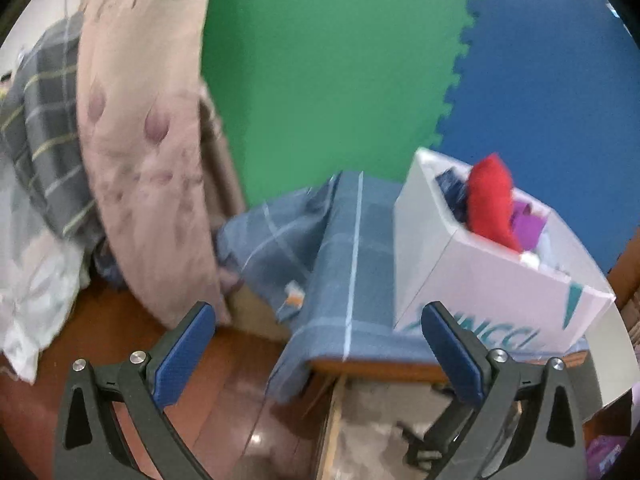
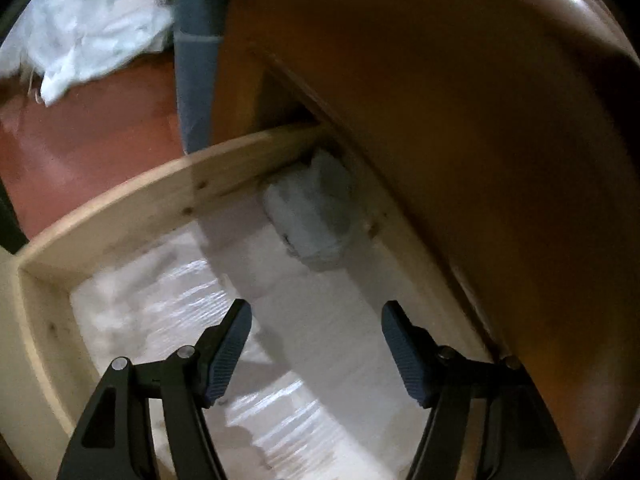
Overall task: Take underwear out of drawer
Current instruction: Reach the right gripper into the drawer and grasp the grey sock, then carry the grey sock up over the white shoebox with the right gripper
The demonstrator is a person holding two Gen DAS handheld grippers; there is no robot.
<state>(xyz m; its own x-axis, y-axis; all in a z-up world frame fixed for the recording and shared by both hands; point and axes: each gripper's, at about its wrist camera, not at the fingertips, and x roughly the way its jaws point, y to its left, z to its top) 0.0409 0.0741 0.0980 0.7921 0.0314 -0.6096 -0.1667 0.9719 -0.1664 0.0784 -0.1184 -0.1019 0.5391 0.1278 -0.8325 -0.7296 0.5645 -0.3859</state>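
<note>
The left gripper [image 1: 320, 344] has its jaws spread wide and holds nothing. It hangs over the near edge of a wooden bench [image 1: 380, 368] that has a blue checked cloth [image 1: 352, 240] draped on it. To the right of the cloth, on the same bench, sits a white cardboard box [image 1: 500, 280] stuffed with clothes, a red one on top.

The right gripper [image 2: 316, 344] is also released, jaws partly apart with nothing between them. It points down into the open drawer [image 2: 120, 208]. The underwear [image 2: 312, 220], a pale grey bundle, lies in the far corner of the drawer, tucked close under the brown front of the bench.

What could go wrong: the bundle sits tight in that corner, so a finger could bump the drawer wall or the bench edge above it before the jaws close. The jaws could also pinch the shiny white liner [image 2: 180, 300] on the drawer floor along with the bundle. The picture is blurry, so aiming may be off. The left gripper could knock the box or snag the cloth.

The box has teal letters on its side, cut off and blurred; they cannot be read for sure
</note>
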